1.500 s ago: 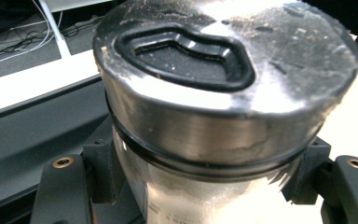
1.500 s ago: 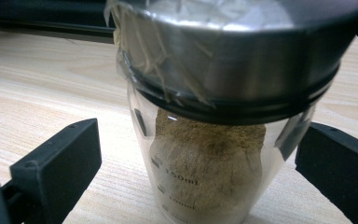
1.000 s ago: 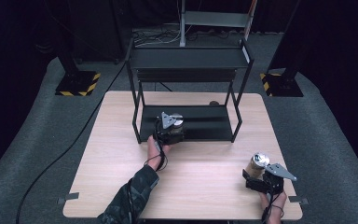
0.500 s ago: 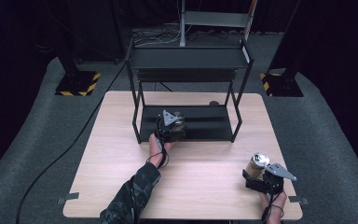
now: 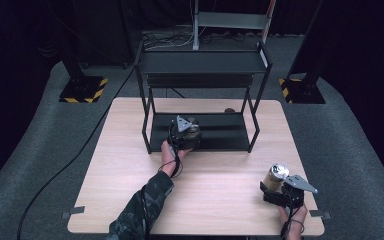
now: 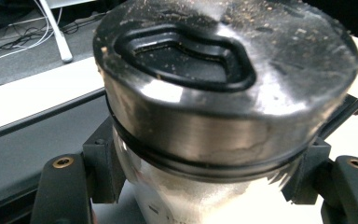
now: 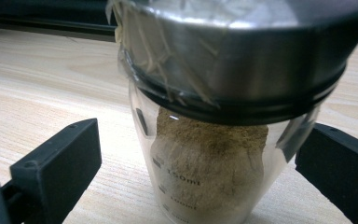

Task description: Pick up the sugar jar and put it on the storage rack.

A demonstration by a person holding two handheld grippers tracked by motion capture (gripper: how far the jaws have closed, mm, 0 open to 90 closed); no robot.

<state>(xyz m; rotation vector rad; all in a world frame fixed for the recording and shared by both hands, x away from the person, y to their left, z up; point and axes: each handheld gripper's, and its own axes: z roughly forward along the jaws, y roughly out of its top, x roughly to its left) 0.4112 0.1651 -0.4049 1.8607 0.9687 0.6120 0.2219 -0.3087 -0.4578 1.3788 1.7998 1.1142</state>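
At the left, the left tool [image 5: 190,131] is clamped on a glass spice jar [image 6: 214,140] just below its steel shaker lid [image 6: 223,74], its black pads [image 6: 103,163] pressing the glass from both sides. The tool reaches in from the counter's near side and holds the jar upright over the lower shelf [image 5: 220,137] of a black metal rack [image 5: 202,62] that stands at the far middle of the wooden counter [image 5: 130,165]. The upright carry keeps the lid's pour opening [image 6: 186,58] on top, which looks meant to stop any powder spilling as the jar goes to the shelf; whether its base already rests there cannot be told.

At the right, a second spice jar [image 7: 209,172] stands on the counter between the spread jaws of the right tool [image 5: 276,192], which sits low at the near right corner. Both pads [image 7: 60,161] stand clear of the glass, so the tool is open around the jar, not gripping it. Brown ground spice [image 7: 214,154] fills it to about the top printed mark, and clear film [image 7: 168,70] wraps its steel lid. The tool appears poised to close on this jar for the same trip to the rack, well apart from it to the tool's front left.
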